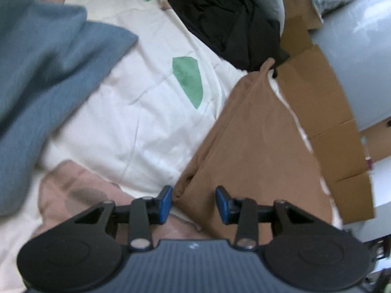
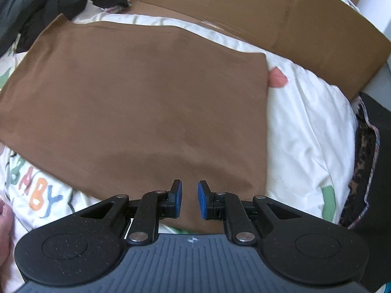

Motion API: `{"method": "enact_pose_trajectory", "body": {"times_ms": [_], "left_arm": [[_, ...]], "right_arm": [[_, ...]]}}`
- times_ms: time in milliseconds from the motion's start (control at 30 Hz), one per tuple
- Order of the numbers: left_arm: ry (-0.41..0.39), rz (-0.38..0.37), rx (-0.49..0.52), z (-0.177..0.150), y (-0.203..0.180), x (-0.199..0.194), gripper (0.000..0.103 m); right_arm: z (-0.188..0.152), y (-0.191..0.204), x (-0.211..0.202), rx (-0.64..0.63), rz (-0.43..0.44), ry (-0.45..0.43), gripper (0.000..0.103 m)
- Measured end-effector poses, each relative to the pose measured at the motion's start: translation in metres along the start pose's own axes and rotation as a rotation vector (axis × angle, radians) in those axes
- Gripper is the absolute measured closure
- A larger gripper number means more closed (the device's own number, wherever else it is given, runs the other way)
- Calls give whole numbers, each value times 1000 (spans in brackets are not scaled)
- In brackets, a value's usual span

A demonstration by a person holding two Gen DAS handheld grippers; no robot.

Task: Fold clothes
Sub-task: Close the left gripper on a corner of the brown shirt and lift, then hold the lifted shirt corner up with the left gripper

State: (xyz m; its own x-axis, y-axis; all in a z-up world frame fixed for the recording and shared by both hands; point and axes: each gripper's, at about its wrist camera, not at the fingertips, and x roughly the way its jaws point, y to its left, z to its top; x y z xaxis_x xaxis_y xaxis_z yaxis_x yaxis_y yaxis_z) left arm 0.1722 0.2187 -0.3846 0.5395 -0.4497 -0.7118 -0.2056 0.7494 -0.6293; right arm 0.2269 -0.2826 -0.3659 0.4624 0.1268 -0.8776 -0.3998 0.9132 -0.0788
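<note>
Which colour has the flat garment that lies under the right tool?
Brown, plain, no pattern. The garment shows best in the right wrist view.

My left gripper [image 1: 194, 201] hangs with its blue-padded jaws spread wide and empty, while my right gripper [image 2: 189, 200] has its jaws narrowly parted, gripping nothing.
</note>
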Motion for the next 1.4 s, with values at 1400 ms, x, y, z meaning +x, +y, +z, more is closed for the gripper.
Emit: {"method": "enact_pose_trajectory", "body": {"times_ms": [1400], "left_arm": [[0,-103,34,-3,-6,14,66]], "right_arm": [[9,32,7,-27,124,-15,83]]}}
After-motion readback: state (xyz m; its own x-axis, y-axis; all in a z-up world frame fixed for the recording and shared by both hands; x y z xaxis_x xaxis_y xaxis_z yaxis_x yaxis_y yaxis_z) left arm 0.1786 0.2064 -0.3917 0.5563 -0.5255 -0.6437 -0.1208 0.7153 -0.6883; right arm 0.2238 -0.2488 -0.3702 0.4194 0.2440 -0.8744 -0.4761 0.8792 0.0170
